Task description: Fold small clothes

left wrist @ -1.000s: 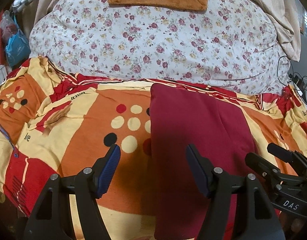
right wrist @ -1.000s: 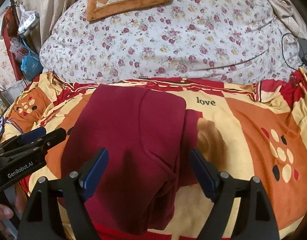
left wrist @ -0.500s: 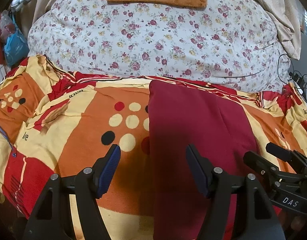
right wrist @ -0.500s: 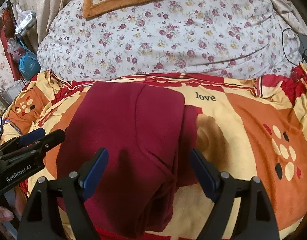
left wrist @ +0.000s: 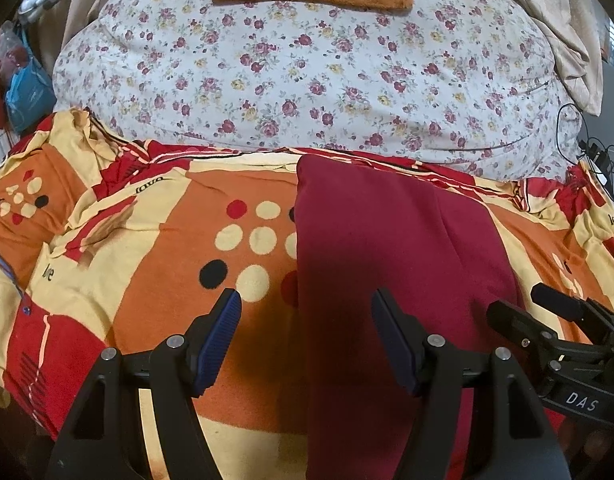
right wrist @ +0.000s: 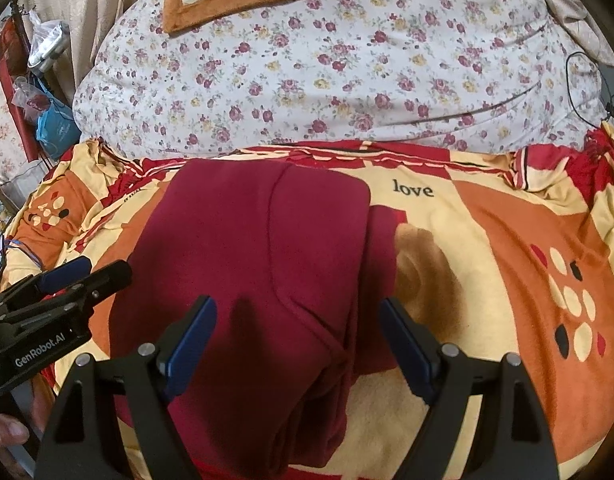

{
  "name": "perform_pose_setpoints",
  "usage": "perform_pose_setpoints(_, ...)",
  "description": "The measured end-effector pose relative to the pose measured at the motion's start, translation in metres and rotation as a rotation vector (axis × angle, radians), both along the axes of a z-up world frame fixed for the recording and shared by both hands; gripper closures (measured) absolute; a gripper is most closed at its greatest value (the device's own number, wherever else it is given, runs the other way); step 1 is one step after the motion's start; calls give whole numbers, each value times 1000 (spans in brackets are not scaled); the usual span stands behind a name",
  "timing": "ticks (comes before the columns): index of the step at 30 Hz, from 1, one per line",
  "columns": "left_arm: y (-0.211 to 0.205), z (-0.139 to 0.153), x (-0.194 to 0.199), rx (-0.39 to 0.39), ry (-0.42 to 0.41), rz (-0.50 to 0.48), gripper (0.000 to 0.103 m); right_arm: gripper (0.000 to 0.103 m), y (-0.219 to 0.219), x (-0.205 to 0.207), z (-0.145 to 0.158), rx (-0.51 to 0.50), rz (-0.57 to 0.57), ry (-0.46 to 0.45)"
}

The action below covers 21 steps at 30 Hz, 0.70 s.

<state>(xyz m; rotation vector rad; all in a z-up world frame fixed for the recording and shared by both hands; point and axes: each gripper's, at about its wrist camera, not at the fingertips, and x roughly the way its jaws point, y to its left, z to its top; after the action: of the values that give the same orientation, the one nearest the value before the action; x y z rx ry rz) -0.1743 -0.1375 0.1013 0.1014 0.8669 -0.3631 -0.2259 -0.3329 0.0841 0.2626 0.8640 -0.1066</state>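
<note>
While the left wrist view looked down the bed, the left gripper hovered released and empty, its jaws straddling the left edge of the maroon garment, which lay on the patterned blanket with its long axis running away toward the floral quilt. From the right wrist view, the right gripper was likewise spread and empty, directly over the garment's near, layered end, probably the nearer hand for the next fold.

A bed spread with an orange, red and cream sheet carries a folded maroon garment, with a floral quilt heaped behind it.
</note>
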Motion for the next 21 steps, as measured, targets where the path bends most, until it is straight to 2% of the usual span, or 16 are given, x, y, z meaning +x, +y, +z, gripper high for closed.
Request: perform_pose_setpoints(21,-5,-3,1,-7,11,1,44,16,0,3,-2,3,-2,4)
